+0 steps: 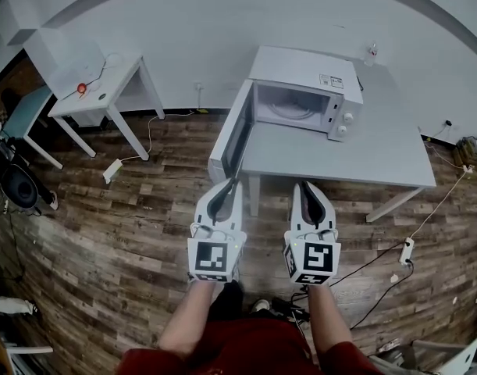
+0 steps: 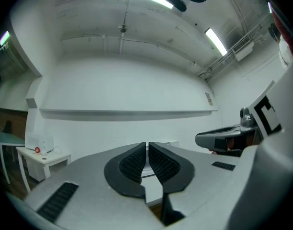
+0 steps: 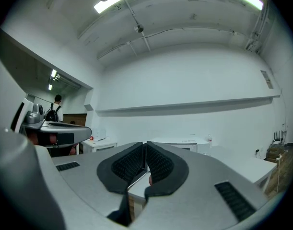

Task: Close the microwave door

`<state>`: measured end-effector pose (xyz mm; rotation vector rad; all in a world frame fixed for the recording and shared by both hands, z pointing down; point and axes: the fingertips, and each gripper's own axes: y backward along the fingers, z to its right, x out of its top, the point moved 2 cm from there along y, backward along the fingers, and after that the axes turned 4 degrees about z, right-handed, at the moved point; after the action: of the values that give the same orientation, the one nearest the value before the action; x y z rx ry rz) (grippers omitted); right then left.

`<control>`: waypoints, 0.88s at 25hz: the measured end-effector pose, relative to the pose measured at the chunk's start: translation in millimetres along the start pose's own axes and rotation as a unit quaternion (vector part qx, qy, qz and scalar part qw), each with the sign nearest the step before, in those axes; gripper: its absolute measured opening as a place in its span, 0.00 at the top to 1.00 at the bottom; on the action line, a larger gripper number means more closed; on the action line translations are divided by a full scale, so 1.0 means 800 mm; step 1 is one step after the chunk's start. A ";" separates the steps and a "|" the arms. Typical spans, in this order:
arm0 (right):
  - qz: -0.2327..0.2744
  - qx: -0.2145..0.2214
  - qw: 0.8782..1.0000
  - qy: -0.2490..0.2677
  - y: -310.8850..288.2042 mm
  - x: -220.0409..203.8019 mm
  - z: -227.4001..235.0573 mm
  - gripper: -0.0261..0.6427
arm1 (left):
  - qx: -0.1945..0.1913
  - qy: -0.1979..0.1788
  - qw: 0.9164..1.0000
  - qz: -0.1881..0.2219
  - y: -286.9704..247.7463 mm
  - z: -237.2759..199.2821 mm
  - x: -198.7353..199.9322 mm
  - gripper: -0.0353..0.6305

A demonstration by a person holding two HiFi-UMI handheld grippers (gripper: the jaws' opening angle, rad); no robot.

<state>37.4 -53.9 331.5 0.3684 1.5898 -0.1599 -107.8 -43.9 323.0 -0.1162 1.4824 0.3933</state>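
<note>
The microwave door (image 1: 229, 135) stood wide open, swung out toward the person from the left side of the microwave (image 1: 308, 92) and seen nearly edge-on. It ran along the left edge of the grey table (image 1: 363, 158), and its free end reached the near left corner. The microwave itself sat at the table's far left corner, its white cavity open to view and its two knobs on the right of the front. A small bottle (image 1: 371, 51) stood at the far edge, just behind the microwave.

The left gripper (image 1: 232, 182) was held level with its jaws together and nothing between them. In the head view its tips lay just beside the door's free end; whether they touched it could not be told. The right gripper (image 1: 304, 186) was held alongside, apart from the left one, its tips over the table's near edge. Its jaws were also together and empty.

Off to the left, well apart from the grey table, a white side table (image 1: 105, 84) stood on the wooden floor (image 1: 129, 233) with a small red thing (image 1: 81, 88) on top.
</note>
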 end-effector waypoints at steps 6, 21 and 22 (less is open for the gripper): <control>-0.017 0.020 1.000 0.011 -0.053 -0.016 -0.032 0.89 | -0.005 -0.009 1.000 -0.025 -0.020 -0.045 -0.036 0.89; -0.083 0.052 0.995 0.015 -0.135 -0.096 -0.082 0.89 | -0.050 0.021 0.995 -0.083 -0.036 -0.133 -0.132 0.81; -0.087 0.052 0.995 0.015 -0.138 -0.100 -0.083 0.89 | -0.068 0.026 0.993 -0.094 -0.039 -0.135 -0.141 0.75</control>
<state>-60.5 -146.3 400.7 0.3131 1.6465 -0.3736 -203.8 -127.5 418.6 -0.3749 1.4815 0.3408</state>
